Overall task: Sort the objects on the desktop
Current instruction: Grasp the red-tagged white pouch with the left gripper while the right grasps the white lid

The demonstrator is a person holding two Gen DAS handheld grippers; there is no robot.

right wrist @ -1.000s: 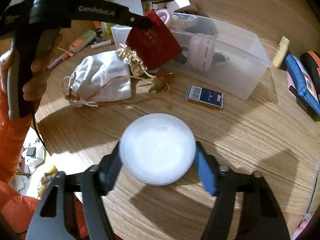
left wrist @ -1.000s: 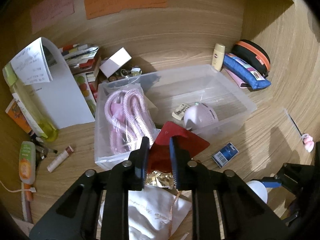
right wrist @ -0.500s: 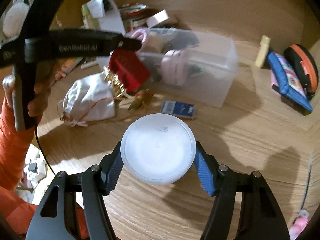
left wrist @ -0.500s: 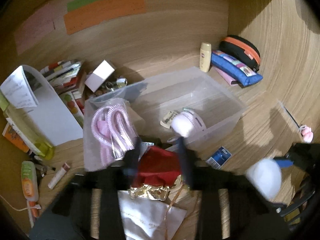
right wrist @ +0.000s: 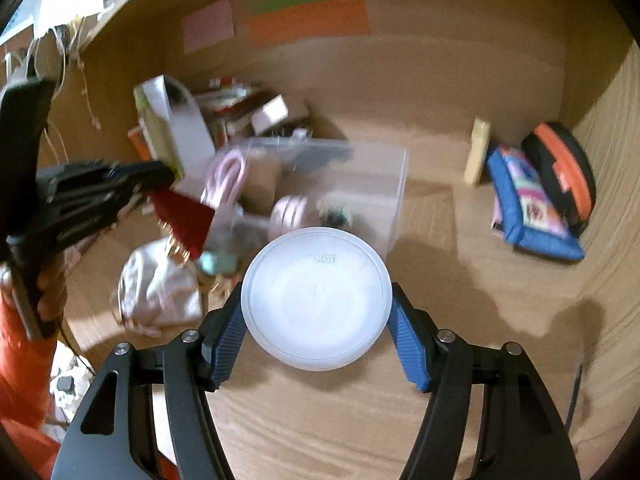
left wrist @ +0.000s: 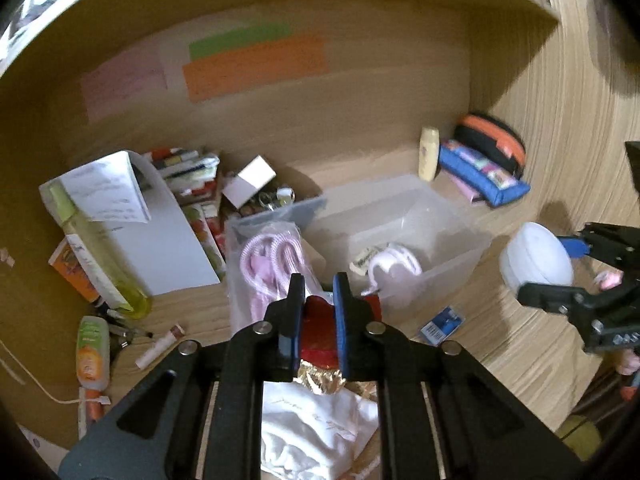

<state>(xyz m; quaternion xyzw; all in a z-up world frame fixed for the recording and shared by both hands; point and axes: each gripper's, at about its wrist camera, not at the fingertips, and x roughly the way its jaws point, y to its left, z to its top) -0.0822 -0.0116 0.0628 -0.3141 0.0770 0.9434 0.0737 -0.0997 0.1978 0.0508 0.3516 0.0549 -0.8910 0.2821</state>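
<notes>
Currently we hold both loads aloft: left gripper (left wrist: 318, 300) jaws clamped on the red pouch (right wrist: 182, 218), right gripper (right wrist: 316, 316) jaws clamped on the white tub (right wrist: 316, 298). Next, we judge, each needs lowering into the clear bin (left wrist: 476, 240).

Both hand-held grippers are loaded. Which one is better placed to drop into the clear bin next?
Left, probably. The left hand-held gripper holds the red pouch right at the clear bin near wall. The right hand-held gripper, clamping the white round container, sits further back from it.

Both wrist views face the clear bin (left wrist: 400, 216) from above.
</notes>
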